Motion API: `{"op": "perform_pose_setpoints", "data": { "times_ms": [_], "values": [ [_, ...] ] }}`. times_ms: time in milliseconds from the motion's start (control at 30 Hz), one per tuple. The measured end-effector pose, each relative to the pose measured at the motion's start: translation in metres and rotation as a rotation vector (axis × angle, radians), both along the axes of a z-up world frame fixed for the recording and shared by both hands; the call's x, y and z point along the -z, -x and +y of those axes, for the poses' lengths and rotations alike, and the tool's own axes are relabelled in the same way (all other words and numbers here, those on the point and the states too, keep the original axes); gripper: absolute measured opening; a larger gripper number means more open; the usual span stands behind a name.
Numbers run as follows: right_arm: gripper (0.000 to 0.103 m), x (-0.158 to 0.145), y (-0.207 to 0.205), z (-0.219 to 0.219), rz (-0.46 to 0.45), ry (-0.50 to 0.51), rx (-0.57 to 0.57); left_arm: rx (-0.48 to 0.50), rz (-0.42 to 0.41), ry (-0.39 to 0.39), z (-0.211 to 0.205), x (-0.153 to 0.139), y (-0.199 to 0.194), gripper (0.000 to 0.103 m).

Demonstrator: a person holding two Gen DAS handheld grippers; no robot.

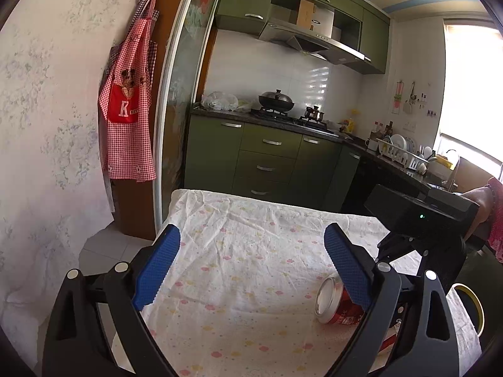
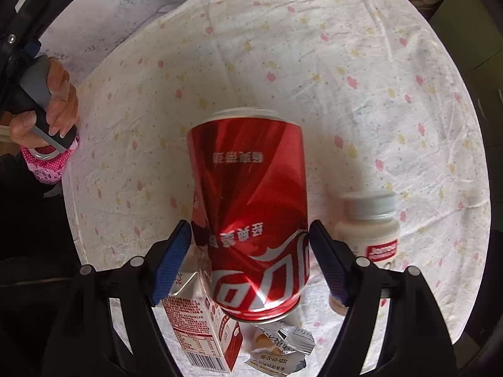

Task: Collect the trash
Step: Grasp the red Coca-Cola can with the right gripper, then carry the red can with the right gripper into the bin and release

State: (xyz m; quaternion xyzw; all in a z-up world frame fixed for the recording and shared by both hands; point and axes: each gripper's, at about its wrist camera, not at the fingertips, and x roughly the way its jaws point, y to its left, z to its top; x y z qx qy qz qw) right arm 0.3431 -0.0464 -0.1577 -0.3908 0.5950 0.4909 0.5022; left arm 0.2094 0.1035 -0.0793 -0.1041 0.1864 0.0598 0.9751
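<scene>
A dented red Coca-Cola can (image 2: pixel 251 216) lies on its side on the floral tablecloth (image 2: pixel 283 62). My right gripper (image 2: pixel 250 235) is open, its blue pads on either side of the can's lower half; the right pad looks to touch it. A small red-and-white carton (image 2: pixel 201 330), a crumpled wrapper (image 2: pixel 279 348) and a white bottle (image 2: pixel 367 226) lie beside the can. The can also shows in the left wrist view (image 1: pixel 336 301). My left gripper (image 1: pixel 251 257) is open and empty above the cloth, left of the can.
The cloth-covered table (image 1: pixel 235 220) ends toward green kitchen cabinets (image 1: pixel 267 157). A red checked apron (image 1: pixel 129 110) hangs on the wall at left. A yellow-rimmed bin (image 1: pixel 474 301) shows at the right edge. The right gripper's body (image 1: pixel 421 216) hovers over the table's right side.
</scene>
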Motion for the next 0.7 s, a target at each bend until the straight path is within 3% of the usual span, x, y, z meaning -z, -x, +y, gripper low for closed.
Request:
{"op": "perform_pose_setpoints", "data": {
  "times_ms": [100, 367, 700],
  "values": [
    [0.073, 0.01, 0.001, 0.004, 0.006, 0.011, 0.002, 0.004, 0.004, -0.003, -0.001, 0.0, -0.001, 0.092],
    [0.072, 0.004, 0.014, 0.013, -0.101, -0.055, 0.009, 0.008, 0.006, -0.009, -0.004, 0.0, -0.001, 0.092],
    [0.072, -0.044, 0.007, -0.01, -0.154, -0.184, 0.146, 0.001, 0.003, -0.013, -0.006, 0.001, 0.0, 0.092]
  ]
}}
